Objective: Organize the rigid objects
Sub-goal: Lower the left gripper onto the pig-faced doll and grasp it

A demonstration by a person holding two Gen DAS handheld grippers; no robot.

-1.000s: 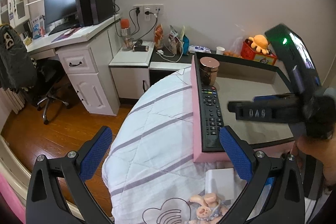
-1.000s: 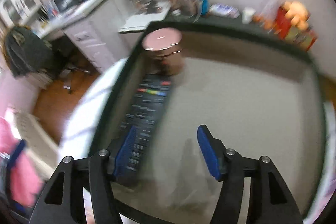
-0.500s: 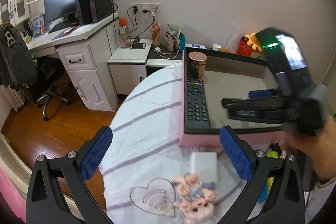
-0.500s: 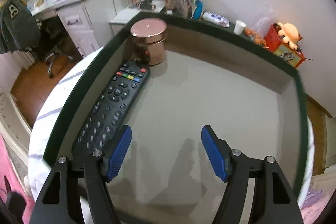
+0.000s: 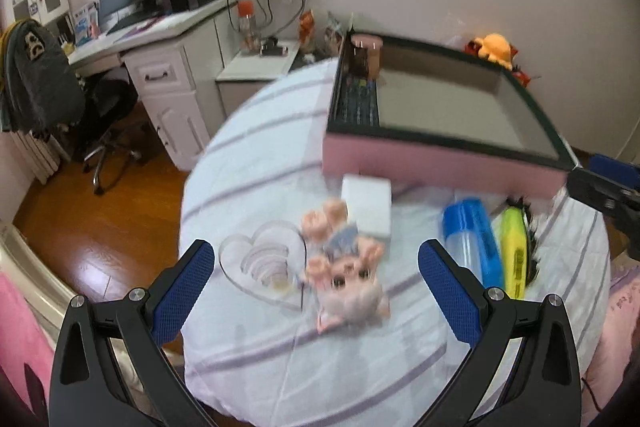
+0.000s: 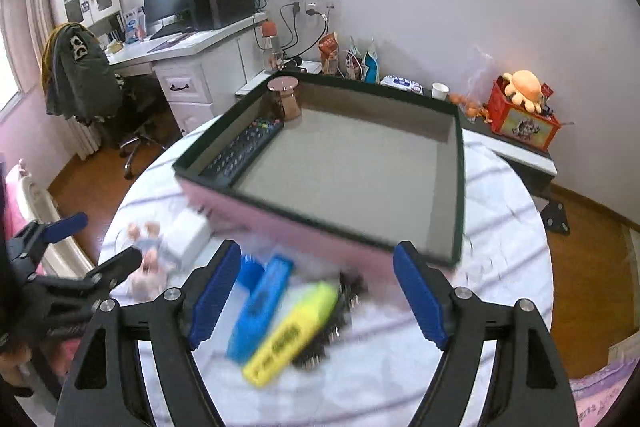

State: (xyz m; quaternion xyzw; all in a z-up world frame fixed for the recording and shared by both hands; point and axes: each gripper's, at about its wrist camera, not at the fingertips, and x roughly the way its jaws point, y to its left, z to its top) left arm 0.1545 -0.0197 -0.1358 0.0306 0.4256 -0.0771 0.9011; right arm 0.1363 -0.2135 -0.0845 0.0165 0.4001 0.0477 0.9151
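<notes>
lying blurred, yellow highlighter (image 6: 290, 333) touches a blue, seemingly plastic case (image 6: 260, 307).

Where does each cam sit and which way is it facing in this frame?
Left wrist: on the left gripper, angled down at the pig figure on the quilt; own open blue pads frame it, right gripper at the right edge.
Right wrist: on the right gripper, jaws opening, empty, over the yellow highlighter; left gripper at left.
Shared: pink box, remote, highlighter, pig.
</notes>
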